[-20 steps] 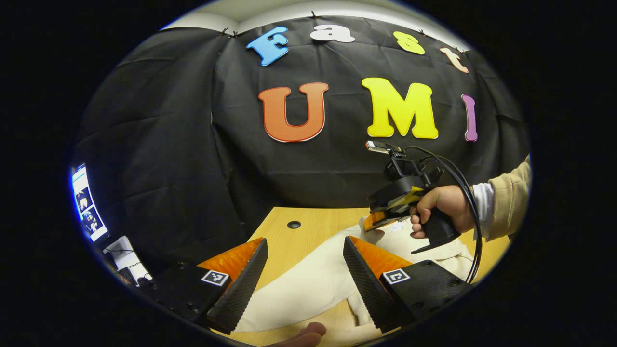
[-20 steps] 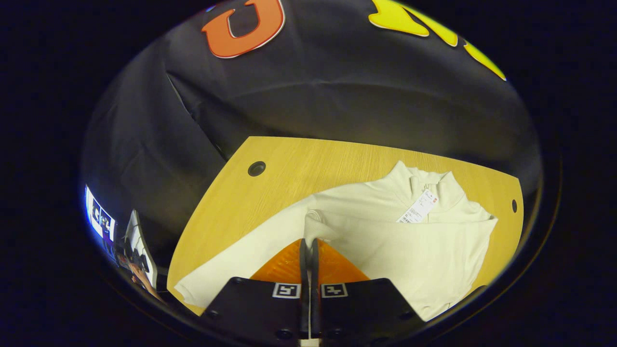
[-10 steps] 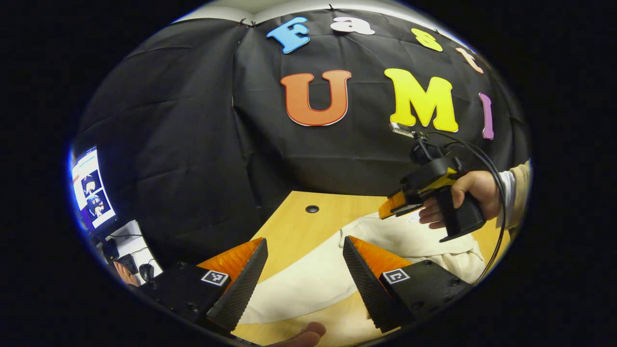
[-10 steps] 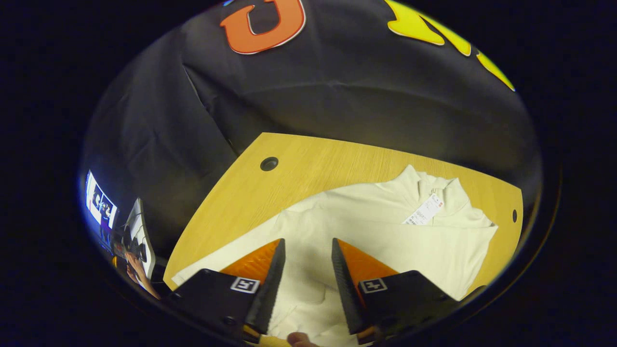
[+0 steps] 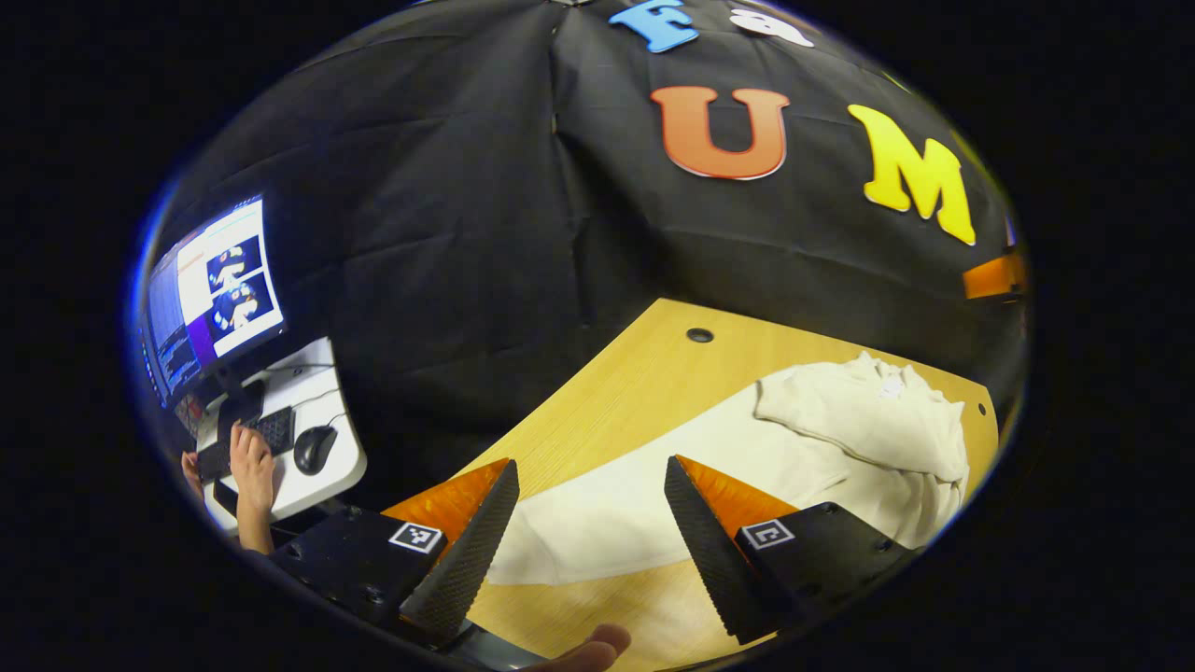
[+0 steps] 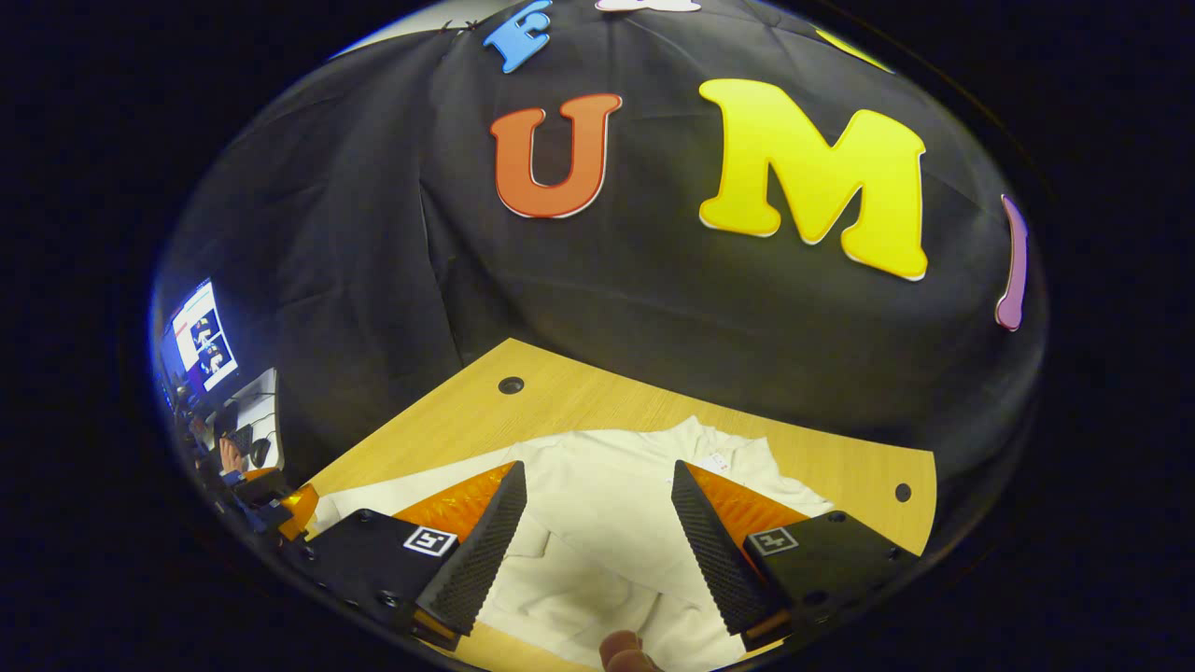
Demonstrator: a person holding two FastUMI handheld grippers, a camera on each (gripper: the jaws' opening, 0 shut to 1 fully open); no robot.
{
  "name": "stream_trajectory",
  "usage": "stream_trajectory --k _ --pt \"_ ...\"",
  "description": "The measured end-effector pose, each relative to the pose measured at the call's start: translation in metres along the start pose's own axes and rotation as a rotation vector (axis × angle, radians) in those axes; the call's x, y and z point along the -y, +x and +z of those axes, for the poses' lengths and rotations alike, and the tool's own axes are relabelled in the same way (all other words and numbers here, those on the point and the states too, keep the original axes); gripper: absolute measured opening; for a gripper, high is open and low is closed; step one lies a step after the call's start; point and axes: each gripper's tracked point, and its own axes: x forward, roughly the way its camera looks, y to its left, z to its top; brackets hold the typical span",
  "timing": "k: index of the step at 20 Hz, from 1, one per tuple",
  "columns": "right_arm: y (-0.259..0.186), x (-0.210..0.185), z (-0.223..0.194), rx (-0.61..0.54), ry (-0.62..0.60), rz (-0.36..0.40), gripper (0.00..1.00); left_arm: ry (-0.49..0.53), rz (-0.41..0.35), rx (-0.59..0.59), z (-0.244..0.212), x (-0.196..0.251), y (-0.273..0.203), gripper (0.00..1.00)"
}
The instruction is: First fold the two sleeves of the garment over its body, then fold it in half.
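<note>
Spread flat on the wooden surface (image 5: 597, 411), the cream garment (image 5: 653, 485) lies with one long sleeve (image 5: 597, 523) stretched out toward the near left, its cuff end lying in the wide gap between the left gripper (image 5: 588, 541) fingers, which stand well apart and hold nothing. In the left gripper view the sleeve passes below and between those fingers without either one pressing on it, whether they touch the cloth cannot be told, and the garment's body bunches up in soft folds farther off toward the right, where a small white tag (image 5: 892, 385) sits near the collar. In the right gripper view the garment (image 6: 597, 523) fills the space between the right gripper (image 6: 597, 541) fingers, which are likewise spread wide with nothing clamped; the cloth lies beneath them, with a folded layer and its edge running across the body, and the collar with its tag (image 6: 719, 459) just beyond the fingertips. A fingertip of the holding hand (image 6: 625, 651) shows at the bottom edge. The surface has small dark round holes (image 6: 511, 385) near its far corners. Off to the left, a monitor (image 5: 210, 299), a keyboard (image 5: 252, 443), and a mouse (image 5: 313, 450) sit on a white desk (image 5: 327, 476), with another person's hand (image 5: 247, 457) on the keyboard.
</note>
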Motion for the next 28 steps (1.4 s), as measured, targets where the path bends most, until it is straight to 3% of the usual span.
stream_trajectory --k 3,6,8,12,15,19,27,28 --pt "-0.053 0.020 -0.006 0.040 0.023 -0.012 0.97 -0.069 0.125 -0.101 -0.033 -0.033 0.010 1.00" --pt "-0.094 0.038 -0.021 0.043 0.065 -0.031 0.97 -0.140 0.180 -0.209 -0.064 -0.044 0.021 1.00" --pt "-0.107 0.055 -0.031 0.045 0.067 -0.078 0.97 -0.180 0.188 -0.263 -0.079 -0.043 0.028 1.00" --pt "-0.128 0.063 -0.058 0.000 0.091 -0.089 0.97 -0.236 0.233 -0.356 -0.103 -0.048 0.039 1.00" --pt "-0.134 0.067 -0.075 -0.040 0.106 -0.105 0.97 -0.332 0.233 -0.416 -0.114 -0.045 0.046 1.00" --pt "-0.133 0.068 -0.090 -0.083 0.146 -0.112 0.97 -0.319 0.220 -0.472 -0.110 -0.042 0.054 0.98" --pt "-0.150 0.084 -0.081 -0.019 0.178 -0.152 0.97 -0.406 0.213 -0.636 -0.110 -0.043 0.054 0.81" --pt "-0.155 0.089 -0.078 0.004 0.179 -0.170 0.97 -0.405 0.203 -0.641 -0.110 -0.040 0.057 0.69"
